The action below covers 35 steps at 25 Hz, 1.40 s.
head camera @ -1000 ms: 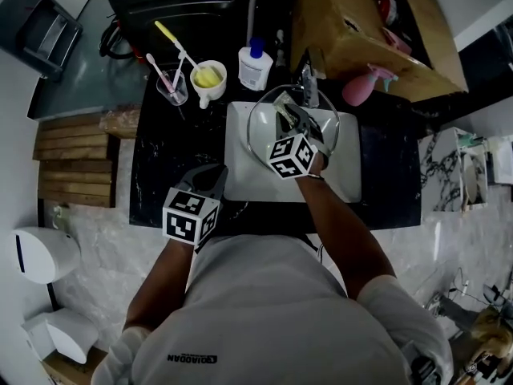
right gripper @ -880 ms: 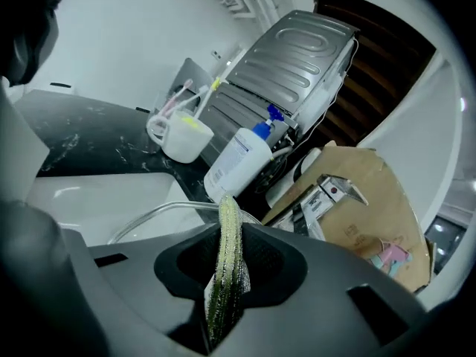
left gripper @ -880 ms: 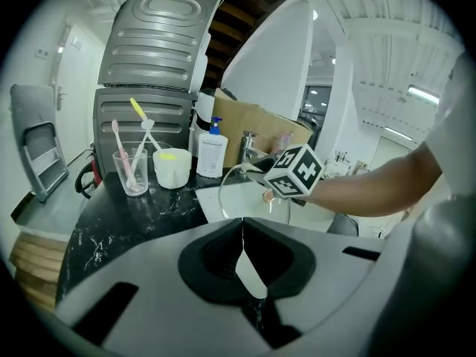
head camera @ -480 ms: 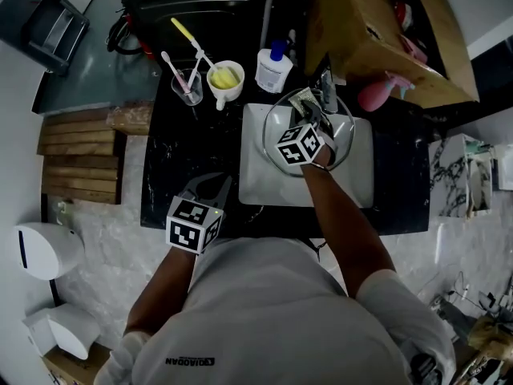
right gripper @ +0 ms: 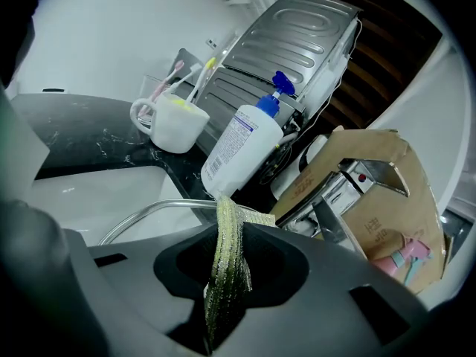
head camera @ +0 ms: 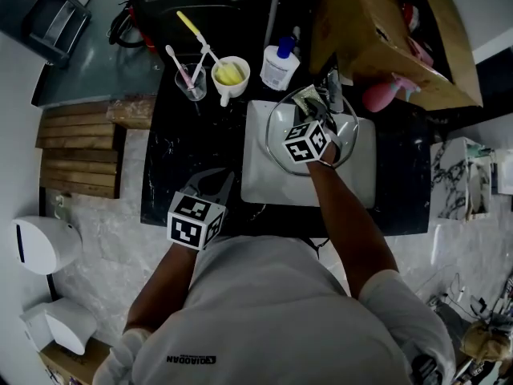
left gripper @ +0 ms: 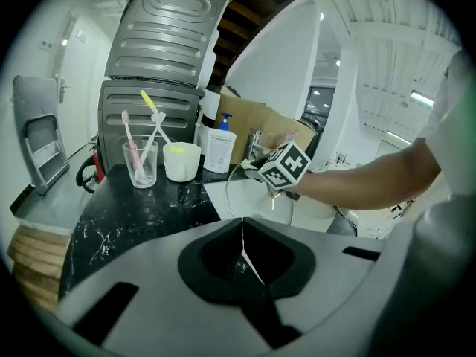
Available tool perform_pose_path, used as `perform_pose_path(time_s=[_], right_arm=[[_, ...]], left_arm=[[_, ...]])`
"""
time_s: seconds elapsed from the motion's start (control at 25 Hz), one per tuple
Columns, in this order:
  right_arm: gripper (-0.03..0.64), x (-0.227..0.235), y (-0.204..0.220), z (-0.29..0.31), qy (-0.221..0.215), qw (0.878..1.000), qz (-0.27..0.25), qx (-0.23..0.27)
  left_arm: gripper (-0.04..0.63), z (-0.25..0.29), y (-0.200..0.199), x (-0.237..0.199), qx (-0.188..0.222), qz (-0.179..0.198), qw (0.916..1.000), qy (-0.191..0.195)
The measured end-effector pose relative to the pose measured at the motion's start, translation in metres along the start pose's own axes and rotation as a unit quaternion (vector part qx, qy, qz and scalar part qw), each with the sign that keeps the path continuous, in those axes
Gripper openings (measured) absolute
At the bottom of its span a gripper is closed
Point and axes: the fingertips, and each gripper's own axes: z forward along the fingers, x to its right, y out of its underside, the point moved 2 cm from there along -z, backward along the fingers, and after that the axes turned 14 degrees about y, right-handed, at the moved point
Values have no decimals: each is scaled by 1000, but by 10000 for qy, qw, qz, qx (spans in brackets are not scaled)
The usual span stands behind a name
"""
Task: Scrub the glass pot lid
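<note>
- A clear tumbler (head camera: 191, 80) holding toothbrushes stands on the dark worktop (head camera: 172, 167), behind the sink's (head camera: 260, 184) left corner.
- The left hand-held gripper (head camera: 213, 183) hangs over the worktop just left of the sink's front edge. Its jaws are pressed together with nothing between them.
- A white mug (head camera: 229, 75) stands behind the sink, beside the tumbler.
- A white soap bottle (head camera: 280, 66) with a blue pump stands behind the sink, right of the mug.
- The glass pot lid (right gripper: 160, 204) sits tilted in the sink's back half, below the tap (head camera: 333, 91).
- The right hand-held gripper (head camera: 315, 115) is over the lid at the back of the sink, pinching a green scouring pad (right gripper: 227, 266) that sticks out past its jaws toward the lid's rim.
- A cardboard box (head camera: 377, 30) sits behind the sink's right corner, with a pink spray bottle (head camera: 381, 95) beside it.
</note>
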Motion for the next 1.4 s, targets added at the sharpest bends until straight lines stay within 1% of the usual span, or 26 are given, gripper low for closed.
perform_pose_path(time_s=[0.52,0.76,1.08,1.4], right_arm=[[98,-19,-11,-8,-302,9992,-192,149],[100,-32,-14,-13,-484,9977,-406,264],[101,-56,-15,-21,-825,9925,-769,477],[101,-76,-10,-33,-1171,9832,-1214,704]], left_arm=[[15,-5,1,2,52,-16,10000,-71],[15,-9,3,1,88,-57,9998,-152],[15,-6,2,6,158,-117,9996,-218],[15,3,-1,12,195,-176,9993,-262]])
